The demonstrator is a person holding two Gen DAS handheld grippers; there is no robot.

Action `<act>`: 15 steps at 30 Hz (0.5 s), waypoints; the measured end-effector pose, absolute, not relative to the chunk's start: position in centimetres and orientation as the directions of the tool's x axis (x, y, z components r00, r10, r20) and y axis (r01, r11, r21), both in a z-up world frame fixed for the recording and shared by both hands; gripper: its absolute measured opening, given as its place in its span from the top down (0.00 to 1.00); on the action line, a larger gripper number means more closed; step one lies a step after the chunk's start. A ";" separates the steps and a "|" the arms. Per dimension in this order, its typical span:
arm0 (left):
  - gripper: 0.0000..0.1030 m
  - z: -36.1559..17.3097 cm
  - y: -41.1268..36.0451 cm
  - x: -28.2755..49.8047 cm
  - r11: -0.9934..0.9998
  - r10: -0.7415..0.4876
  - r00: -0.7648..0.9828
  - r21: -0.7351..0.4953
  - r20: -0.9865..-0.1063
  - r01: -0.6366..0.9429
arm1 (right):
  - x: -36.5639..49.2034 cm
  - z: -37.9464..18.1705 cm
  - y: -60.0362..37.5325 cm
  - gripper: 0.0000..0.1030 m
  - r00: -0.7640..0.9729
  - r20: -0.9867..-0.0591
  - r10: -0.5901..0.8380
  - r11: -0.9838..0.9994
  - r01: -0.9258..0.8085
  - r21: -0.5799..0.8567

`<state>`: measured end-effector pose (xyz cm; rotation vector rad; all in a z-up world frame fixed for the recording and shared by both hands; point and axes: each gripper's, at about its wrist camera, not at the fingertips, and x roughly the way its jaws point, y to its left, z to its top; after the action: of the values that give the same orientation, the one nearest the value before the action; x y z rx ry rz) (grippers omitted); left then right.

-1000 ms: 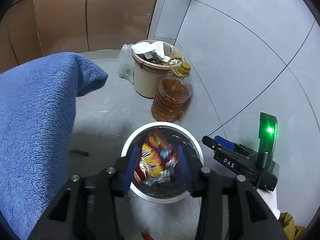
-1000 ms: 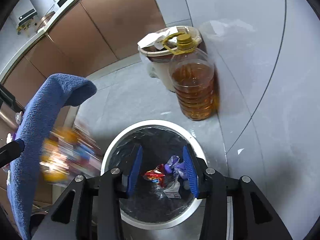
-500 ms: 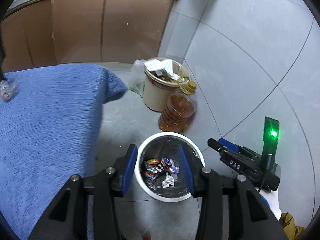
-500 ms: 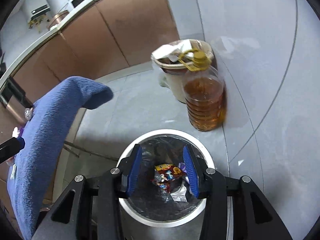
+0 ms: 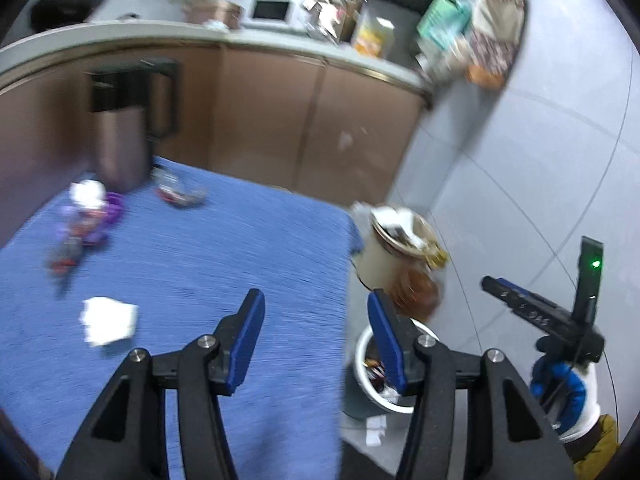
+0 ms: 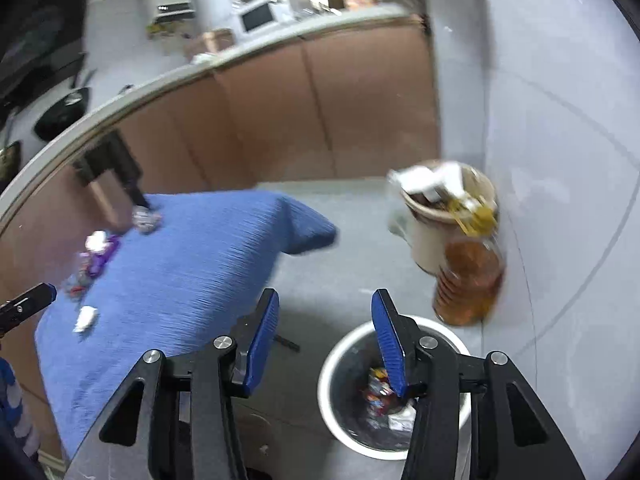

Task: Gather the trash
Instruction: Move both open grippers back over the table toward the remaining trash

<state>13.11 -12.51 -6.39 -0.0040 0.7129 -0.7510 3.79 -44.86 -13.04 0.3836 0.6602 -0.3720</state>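
Observation:
My left gripper (image 5: 316,312) hangs over the near edge of the blue towel-covered table (image 5: 200,260), jaws opening, nothing between them. A white crumpled paper (image 5: 108,320) lies to its left. Purple wrappers (image 5: 86,220) and a clear wrapper (image 5: 180,194) lie farther back. My right gripper (image 6: 326,308) is above the floor beside the white bin (image 6: 344,344), jaws opening and empty. Coloured wrappers (image 6: 378,390) lie inside the bin on its black liner. The right gripper (image 5: 540,316) also shows in the left wrist view, held by a gloved hand.
A beige bin (image 6: 436,216) stuffed with waste and a bottle of amber oil (image 6: 470,284) stand on the floor by the grey wall. A dark jug (image 5: 124,132) stands at the table's back. Brown cabinets under a cluttered counter run behind.
A colourful wrapper dropped from the left gripper into the white bin. Both grippers then rose and swung left away from the bin toward the table, and their jaws widened.

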 end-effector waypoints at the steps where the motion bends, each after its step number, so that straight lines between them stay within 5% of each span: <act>1: 0.50 -6.0 -11.1 13.2 0.755 -0.617 0.531 -0.246 -0.580 0.608 | 4.0 -12.1 -44.0 0.52 0.741 -0.639 -0.204 0.876 0.430 0.219; 15: 0.50 -6.7 6.0 17.9 0.909 -0.417 0.713 -0.249 -0.563 0.335 | 10.6 -2.4 -32.0 0.45 0.856 -0.516 -0.017 0.980 0.116 0.160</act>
<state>17.90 6.04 -6.68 -0.1325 0.6550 -0.4180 10.55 -32.01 -2.44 0.1884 0.5389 -0.0702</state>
